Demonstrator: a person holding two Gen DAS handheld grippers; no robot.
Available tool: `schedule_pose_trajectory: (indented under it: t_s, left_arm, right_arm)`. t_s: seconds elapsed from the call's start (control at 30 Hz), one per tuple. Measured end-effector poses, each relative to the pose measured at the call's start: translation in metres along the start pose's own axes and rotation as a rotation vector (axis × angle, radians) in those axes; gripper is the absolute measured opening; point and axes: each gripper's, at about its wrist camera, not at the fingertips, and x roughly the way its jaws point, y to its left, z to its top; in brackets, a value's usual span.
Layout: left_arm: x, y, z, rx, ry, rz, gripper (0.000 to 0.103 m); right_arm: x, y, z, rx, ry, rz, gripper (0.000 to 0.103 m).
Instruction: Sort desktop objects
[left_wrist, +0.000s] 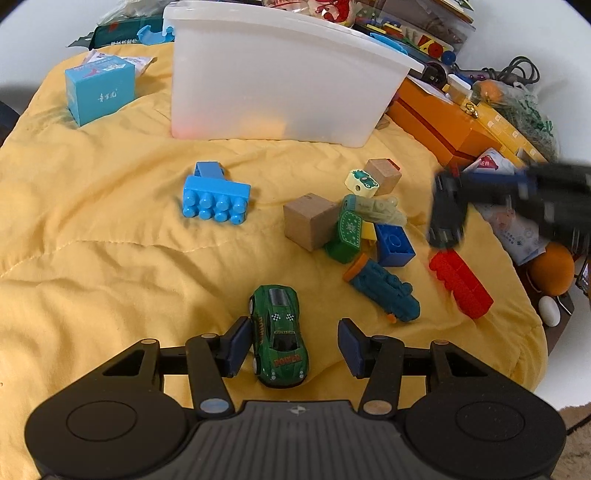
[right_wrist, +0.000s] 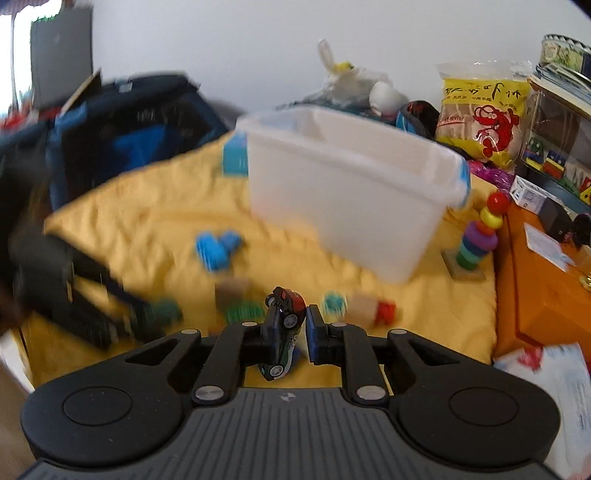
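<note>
My left gripper (left_wrist: 293, 341) is open low over the yellow cloth, its fingers on either side of a green toy car (left_wrist: 279, 341); the left pad touches the car's side. My right gripper (right_wrist: 291, 330) is shut on a dark toy car (right_wrist: 283, 332) with a red end, held on its side above the cloth. In the left wrist view the right gripper (left_wrist: 448, 210) shows blurred at the right, above a red brick (left_wrist: 461, 286). A white plastic bin (left_wrist: 280, 77) (right_wrist: 354, 184) stands at the back. A light blue brick (left_wrist: 216, 197) lies in the middle.
A pile of wooden cubes (left_wrist: 312, 221), a dark blue brick (left_wrist: 395, 245), a teal toy (left_wrist: 384, 291) and a green piece (left_wrist: 347, 234) lies right of centre. A blue box (left_wrist: 99, 90) stands at the back left, orange boxes (left_wrist: 443, 122) at the right, and a ring stacker (right_wrist: 478, 236).
</note>
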Motion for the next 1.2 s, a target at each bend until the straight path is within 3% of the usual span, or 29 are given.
schedule_pose_trajectory:
  t_s: [0.1, 0.27, 0.47, 0.6, 0.67, 0.77, 0.83, 0.93, 1.0, 1.07, 1.13, 1.2]
  left_arm:
    - [0.0, -0.005, -0.002, 0.015, -0.001, 0.02, 0.055]
    - [0.001, -0.011, -0.002, 0.039, 0.001, 0.045, 0.057]
    - [-0.001, -0.014, -0.005, 0.026, -0.005, 0.049, 0.058]
    - [-0.002, -0.013, -0.008, 0.021, -0.006, 0.043, 0.059]
    - [-0.003, -0.013, -0.008, 0.027, 0.0, 0.038, 0.059]
    - [-0.003, -0.013, -0.008, 0.043, 0.013, 0.027, 0.059]
    - [-0.002, -0.013, -0.007, 0.058, 0.027, 0.025, 0.06]
    - [0.0, -0.016, -0.003, 0.08, 0.044, 0.032, 0.06]
    - [0.001, -0.018, -0.003, 0.091, 0.045, 0.037, 0.06]
    - [0.001, -0.018, -0.004, 0.108, 0.044, 0.037, 0.06]
    - [0.0, -0.017, -0.006, 0.106, 0.041, 0.033, 0.06]
    - [-0.002, -0.016, -0.007, 0.091, 0.034, 0.027, 0.06]
  right_arm:
    - [-0.006, 0.015, -0.021, -0.119, -0.033, -0.026, 0.017]
    - [-0.006, 0.038, -0.046, -0.302, 0.01, 0.063, 0.017]
    - [-0.017, 0.04, -0.062, -0.28, 0.121, 0.198, 0.021]
    - [-0.021, 0.026, -0.051, -0.112, 0.12, 0.214, 0.026]
    - [-0.018, 0.028, -0.045, -0.098, 0.12, 0.244, 0.029]
    - [-0.006, 0.046, -0.04, -0.292, 0.146, 0.234, 0.046]
    - [0.003, 0.053, -0.043, -0.428, 0.177, 0.237, 0.047]
    - [0.02, 0.052, -0.044, -0.503, 0.222, 0.326, 0.047]
    - [0.029, 0.05, -0.043, -0.498, 0.22, 0.361, 0.047]
    - [0.036, 0.045, -0.039, -0.415, 0.25, 0.394, 0.047]
    - [0.037, 0.041, -0.037, -0.341, 0.28, 0.402, 0.037]
    - [0.032, 0.041, -0.038, -0.284, 0.301, 0.369, 0.034]
